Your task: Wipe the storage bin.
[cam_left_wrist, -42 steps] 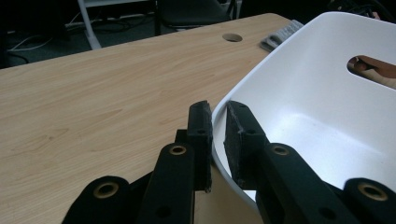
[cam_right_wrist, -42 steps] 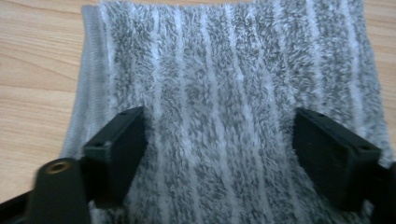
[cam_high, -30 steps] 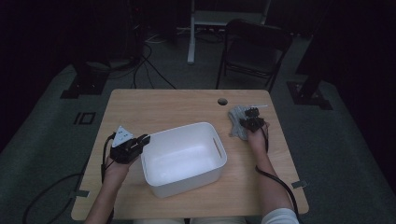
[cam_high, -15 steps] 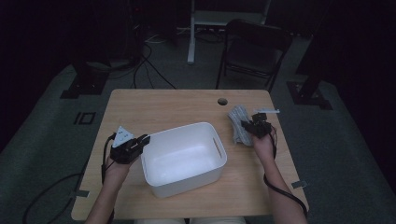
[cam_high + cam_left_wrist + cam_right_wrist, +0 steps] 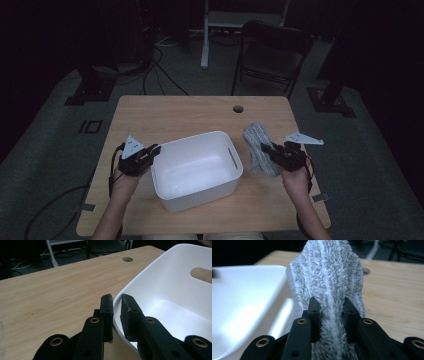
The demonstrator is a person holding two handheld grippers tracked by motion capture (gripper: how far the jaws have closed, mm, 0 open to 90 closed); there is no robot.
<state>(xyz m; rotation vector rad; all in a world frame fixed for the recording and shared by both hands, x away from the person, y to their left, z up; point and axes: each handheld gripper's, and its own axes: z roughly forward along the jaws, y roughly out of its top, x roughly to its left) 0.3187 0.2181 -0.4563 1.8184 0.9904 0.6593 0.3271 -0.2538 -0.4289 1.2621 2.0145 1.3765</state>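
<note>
A white plastic bin [image 5: 197, 167] stands in the middle of the wooden table [image 5: 175, 115]. My left gripper [image 5: 151, 151] sits at the bin's left rim; in the left gripper view its jaws straddle the bin's wall [image 5: 140, 285], one pad outside and one inside, shut on it at my left gripper [image 5: 116, 305]. My right gripper [image 5: 270, 150] is just right of the bin, shut on a grey striped towel [image 5: 257, 142]. In the right gripper view the towel [image 5: 329, 275] stands up, pinched between the jaws of my right gripper [image 5: 331, 305], with the bin [image 5: 244, 297] to its left.
A round cable hole [image 5: 238, 108] lies in the tabletop behind the bin. A dark folding chair [image 5: 272, 55] stands past the table's far edge. Cables trail on the floor at the back left. Bare tabletop lies behind the bin and along the front edge.
My right gripper has come back toward the person and upward with the towel in it, lifting the cloth off the table. The left gripper and the bin have stayed still.
</note>
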